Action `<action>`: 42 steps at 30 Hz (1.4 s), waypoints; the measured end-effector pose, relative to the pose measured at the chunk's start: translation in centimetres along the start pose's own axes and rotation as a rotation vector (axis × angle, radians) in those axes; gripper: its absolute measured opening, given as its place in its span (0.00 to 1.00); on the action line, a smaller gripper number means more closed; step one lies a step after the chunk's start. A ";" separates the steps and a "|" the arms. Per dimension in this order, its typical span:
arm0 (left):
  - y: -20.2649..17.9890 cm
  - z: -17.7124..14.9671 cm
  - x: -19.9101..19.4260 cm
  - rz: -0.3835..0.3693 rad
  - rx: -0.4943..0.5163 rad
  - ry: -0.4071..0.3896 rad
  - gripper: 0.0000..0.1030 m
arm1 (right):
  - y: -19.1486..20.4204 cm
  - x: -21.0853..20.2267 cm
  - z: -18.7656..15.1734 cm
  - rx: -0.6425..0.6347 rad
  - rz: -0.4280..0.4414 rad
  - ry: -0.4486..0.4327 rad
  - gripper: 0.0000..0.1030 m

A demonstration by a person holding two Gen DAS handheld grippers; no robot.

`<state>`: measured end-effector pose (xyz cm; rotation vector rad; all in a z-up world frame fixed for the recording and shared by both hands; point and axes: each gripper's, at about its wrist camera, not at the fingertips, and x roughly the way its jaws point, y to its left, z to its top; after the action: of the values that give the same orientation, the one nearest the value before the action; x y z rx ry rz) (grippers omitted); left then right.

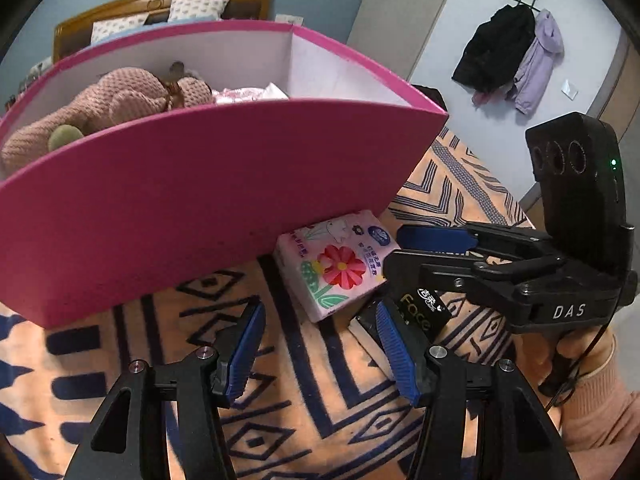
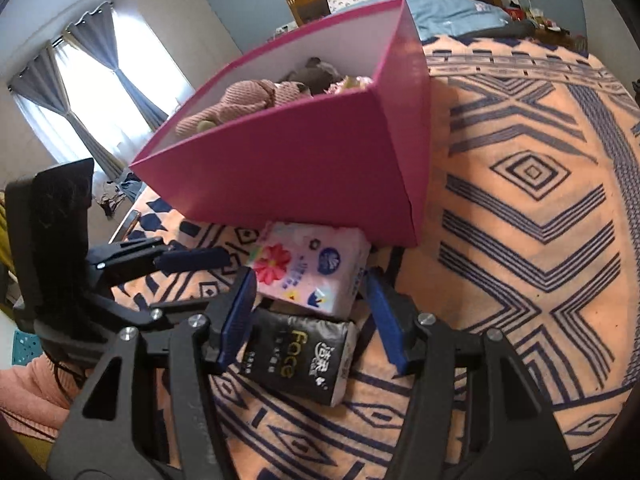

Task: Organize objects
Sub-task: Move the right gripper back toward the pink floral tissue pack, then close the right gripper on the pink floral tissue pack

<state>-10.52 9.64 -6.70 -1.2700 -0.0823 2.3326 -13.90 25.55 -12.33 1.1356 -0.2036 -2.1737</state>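
Note:
A pink tissue pack with a red flower lies on the blanket against the magenta box. A black tissue pack lies just in front of it. My right gripper stands open over both packs, its blue pads astride the black one with a gap on the right side. My left gripper is open over bare blanket, left of the packs, with nothing between its pads. A brown plush toy lies inside the box.
The orange blanket with dark blue patterns covers the bed. A wooden headboard with pillows is behind the box. Coats hang on the far wall. Curtained windows are at the left. A person's hand in a pink sleeve holds the right gripper.

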 end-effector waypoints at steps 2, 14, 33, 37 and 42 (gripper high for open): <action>0.0 0.3 0.5 -0.005 -0.011 0.010 0.55 | -0.3 0.4 0.1 0.013 0.005 0.006 0.57; 0.1 0.7 1.8 -0.064 -0.062 0.033 0.36 | -0.7 1.6 0.6 0.051 0.024 0.006 0.46; -2.6 0.0 -1.2 -0.059 0.011 -0.034 0.36 | 0.8 -0.5 -0.6 0.030 0.024 -0.039 0.46; -3.1 -0.1 -1.9 -0.059 0.026 -0.053 0.36 | 1.1 -1.3 -0.8 0.027 0.030 -0.058 0.46; -3.6 -0.2 -2.8 -0.055 0.050 -0.075 0.36 | 1.6 -2.2 -0.8 0.019 0.031 -0.077 0.46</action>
<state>-7.73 11.58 -3.68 -1.1418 -0.0825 2.3205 -11.66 25.83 -10.67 1.0535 -0.2747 -2.1944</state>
